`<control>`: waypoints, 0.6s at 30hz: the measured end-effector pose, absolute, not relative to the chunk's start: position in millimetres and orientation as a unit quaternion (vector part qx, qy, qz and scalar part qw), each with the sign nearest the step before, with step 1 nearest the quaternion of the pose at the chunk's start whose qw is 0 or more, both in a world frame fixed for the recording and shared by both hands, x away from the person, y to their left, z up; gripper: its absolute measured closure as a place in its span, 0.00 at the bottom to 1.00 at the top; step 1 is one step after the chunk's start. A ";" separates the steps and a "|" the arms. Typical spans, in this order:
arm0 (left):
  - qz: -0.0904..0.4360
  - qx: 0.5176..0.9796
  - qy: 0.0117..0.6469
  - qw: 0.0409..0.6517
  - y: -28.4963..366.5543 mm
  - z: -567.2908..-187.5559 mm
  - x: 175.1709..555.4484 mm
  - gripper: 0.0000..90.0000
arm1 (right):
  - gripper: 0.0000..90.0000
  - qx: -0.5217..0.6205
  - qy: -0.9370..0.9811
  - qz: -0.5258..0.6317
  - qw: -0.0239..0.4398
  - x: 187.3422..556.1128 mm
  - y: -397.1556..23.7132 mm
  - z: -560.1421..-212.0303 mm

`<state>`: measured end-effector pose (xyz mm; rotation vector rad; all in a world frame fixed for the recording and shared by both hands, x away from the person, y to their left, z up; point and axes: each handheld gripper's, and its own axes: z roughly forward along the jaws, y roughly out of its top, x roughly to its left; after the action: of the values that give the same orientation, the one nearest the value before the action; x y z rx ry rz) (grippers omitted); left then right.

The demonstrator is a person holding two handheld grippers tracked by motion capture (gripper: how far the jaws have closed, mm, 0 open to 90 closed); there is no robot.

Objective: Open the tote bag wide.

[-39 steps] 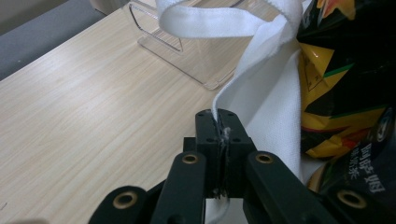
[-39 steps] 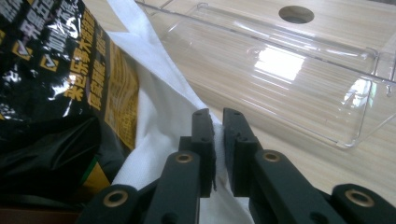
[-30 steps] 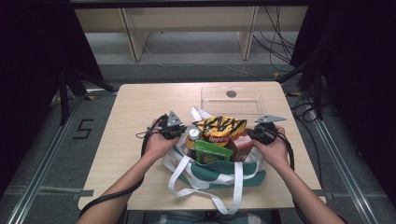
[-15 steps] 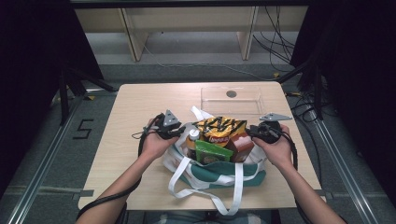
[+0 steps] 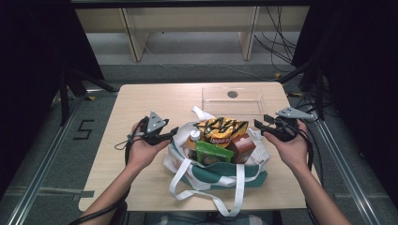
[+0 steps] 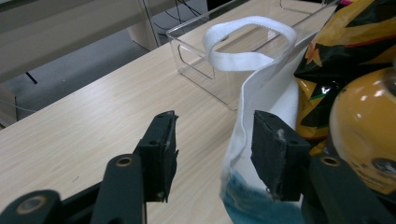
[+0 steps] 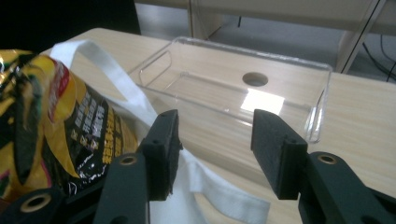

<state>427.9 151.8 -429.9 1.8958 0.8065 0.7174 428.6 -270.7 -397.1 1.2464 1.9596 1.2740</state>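
A white and teal tote bag sits at the table's front middle. It holds a yellow and black chips packet, a green packet, a brown box and an orange bottle. My left gripper hovers at the bag's left side. Its jaws have just been opening and now stand open, with the bag's white rim loose beside one pad. My right gripper is at the bag's right side. Its jaws have also just been opening and are open, nothing pressed between them, above a white strap.
A clear plastic tray stands behind the bag, toward the table's far right. A round hole in the tabletop shows through it. The bag's long handles trail over the front edge. Bare wood lies to the left.
Both grippers have opened and let go of the bag's rim. Each hand has risen and drawn outward, away from the bag's sides.
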 end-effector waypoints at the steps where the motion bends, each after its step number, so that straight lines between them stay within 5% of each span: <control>1: 0.292 0.766 0.329 0.469 153.9 -431.2 425.2 0.54 | 0.57 0.452 0.717 0.468 0.249 428.5 -272.7 -393.9; 18: 0.303 0.741 0.339 0.493 158.7 -444.0 418.0 0.50 | 0.56 0.451 0.701 0.491 0.253 427.5 -274.9 -373.1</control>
<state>418.0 158.7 -444.0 1.7978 0.8234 0.7354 427.5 -274.9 -373.1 1.2274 1.9059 1.3334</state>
